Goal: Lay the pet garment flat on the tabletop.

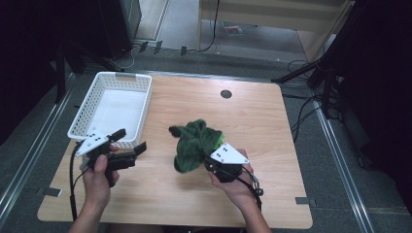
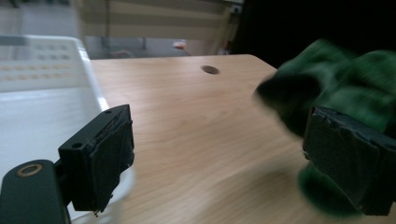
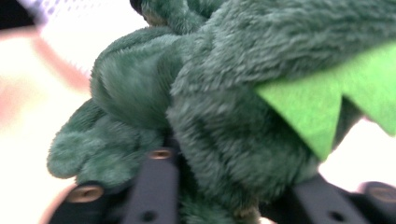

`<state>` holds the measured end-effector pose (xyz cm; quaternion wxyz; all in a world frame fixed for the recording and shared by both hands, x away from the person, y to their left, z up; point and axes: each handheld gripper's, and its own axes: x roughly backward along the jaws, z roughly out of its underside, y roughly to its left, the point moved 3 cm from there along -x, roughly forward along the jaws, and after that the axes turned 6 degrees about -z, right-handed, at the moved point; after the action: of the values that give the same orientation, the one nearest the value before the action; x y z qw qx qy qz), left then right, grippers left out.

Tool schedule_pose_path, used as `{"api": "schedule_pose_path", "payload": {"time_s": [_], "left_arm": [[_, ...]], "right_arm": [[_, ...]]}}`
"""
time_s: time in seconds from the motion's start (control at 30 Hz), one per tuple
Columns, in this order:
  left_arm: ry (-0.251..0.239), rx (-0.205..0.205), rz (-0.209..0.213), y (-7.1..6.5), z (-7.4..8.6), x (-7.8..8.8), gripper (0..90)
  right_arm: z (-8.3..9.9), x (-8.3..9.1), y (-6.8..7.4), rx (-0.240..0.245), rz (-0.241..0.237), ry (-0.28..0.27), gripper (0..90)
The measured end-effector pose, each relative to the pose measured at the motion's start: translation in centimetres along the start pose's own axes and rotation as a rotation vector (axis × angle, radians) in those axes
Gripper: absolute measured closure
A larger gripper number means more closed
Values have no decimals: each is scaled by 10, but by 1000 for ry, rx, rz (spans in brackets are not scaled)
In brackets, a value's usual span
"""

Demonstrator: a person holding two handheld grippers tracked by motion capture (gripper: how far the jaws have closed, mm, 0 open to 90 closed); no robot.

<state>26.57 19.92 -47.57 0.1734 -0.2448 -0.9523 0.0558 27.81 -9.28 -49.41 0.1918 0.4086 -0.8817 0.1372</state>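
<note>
Surface [image 1: 272,160]: light wood, rounded corners, a dark round cable hole [image 1: 226,93] near the far edge.

White basket [image 1: 111,109]: plastic, perforated walls, standing at the far left corner of the surface, nothing visible inside. Its near rim lies just behind the left tongs.

Green plush toy [image 1: 194,143]: dark green fur with bright green felt spikes [image 3: 327,112], at mid-surface, right of the basket and well apart from it. Blurred in the left gripper view [image 2: 336,88].

Left tongs [image 1: 130,145]: held in the left hand [image 1: 97,177] at the near left, jaws spread wide, nothing between them; bare wood shows in the gap.

Right tongs [image 1: 206,162]: held in the right hand [image 1: 235,187], jaws pinching the toy's lower near part, fur bulging between them in the right gripper view.
</note>
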Motion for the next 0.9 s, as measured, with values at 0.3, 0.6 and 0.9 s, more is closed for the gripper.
{"api": "schedule_pose_path", "payload": {"time_s": [0.3, 0.6, 0.9], "left_arm": [[118, -76, 104, -28, 27, -26, 93], [244, -69, 150, -37, 59, -47, 93], [326, -17, 111, -33, 69, -59, 291]], "right_arm": [[10, 25, -7, -4, -211, 23, 160], [24, -20, -23, -148, 8, 101, 399], [38, -21, -23, -235, -189, 152, 796]]}}
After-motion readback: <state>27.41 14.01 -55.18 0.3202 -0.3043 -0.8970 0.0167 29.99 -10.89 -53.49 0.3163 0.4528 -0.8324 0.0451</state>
